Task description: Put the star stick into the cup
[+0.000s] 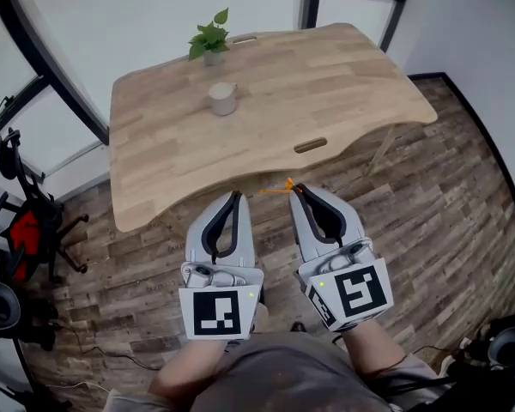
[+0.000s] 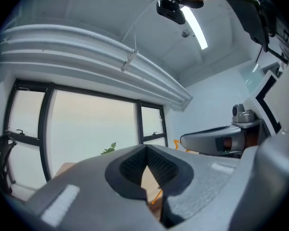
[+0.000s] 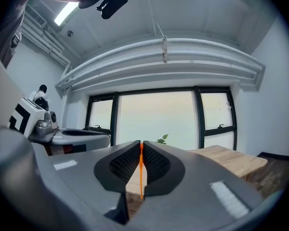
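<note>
Stick sits pinched between the closed pads of the right gripper. The right gripper view shows its orange shaft running straight across the pad faces. In the head view the free length pokes out toward 9 o'clock, so its long axis lies roughly level and crosswise to the reach, not pointing down.

The left gripper is alongside at 9 o'clock of the right one. Its jaws meet at the tips with nothing between them.

The cup stands upright on the table, well apart from both grippers and at about 11 o'clock from the right gripper. Both grippers are short of the table's near edge. The right gripper has the stick, so the carry is likely its job. The stick will probably need turning end-down before it can enter the mouth.

A plant stands near the cup at 12 o'clock, close enough to brush on an overshoot. The wood between the near edge and the cup holds only a slot, off at 4 o'clock from the cup.
</note>
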The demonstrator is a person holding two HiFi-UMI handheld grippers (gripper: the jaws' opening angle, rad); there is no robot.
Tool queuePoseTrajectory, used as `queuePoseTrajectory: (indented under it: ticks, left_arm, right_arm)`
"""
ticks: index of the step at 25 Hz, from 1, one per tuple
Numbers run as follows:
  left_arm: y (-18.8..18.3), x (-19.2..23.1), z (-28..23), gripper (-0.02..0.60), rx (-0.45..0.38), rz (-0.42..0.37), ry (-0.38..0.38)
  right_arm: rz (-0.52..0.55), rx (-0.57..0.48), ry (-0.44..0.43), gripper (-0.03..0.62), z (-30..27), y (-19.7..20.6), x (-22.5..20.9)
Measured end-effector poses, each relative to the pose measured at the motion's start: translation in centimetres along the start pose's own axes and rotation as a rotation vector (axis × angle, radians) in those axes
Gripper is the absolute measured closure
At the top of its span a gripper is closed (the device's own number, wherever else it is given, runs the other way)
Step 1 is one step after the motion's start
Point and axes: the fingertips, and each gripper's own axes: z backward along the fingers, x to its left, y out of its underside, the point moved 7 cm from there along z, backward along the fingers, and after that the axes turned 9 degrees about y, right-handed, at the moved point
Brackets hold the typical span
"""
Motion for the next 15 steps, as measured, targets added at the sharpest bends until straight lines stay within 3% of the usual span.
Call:
queuePoseTrajectory:
  ticks: [8, 15]
  left_arm:
    - [-0.6, 7.9, -4.6, 0.581, -0.039, -0.012, 0.031]
    - [-0.7, 12.2, -6.9, 0.581, -0.064, -0.002, 0.038]
  right_arm:
    - [0.037, -0.048, 0.036, 0.548, -8.4, -2.5, 1.4]
    - [0.078, -0.058, 0.046, 0.548, -11.9, -3.7, 2.5]
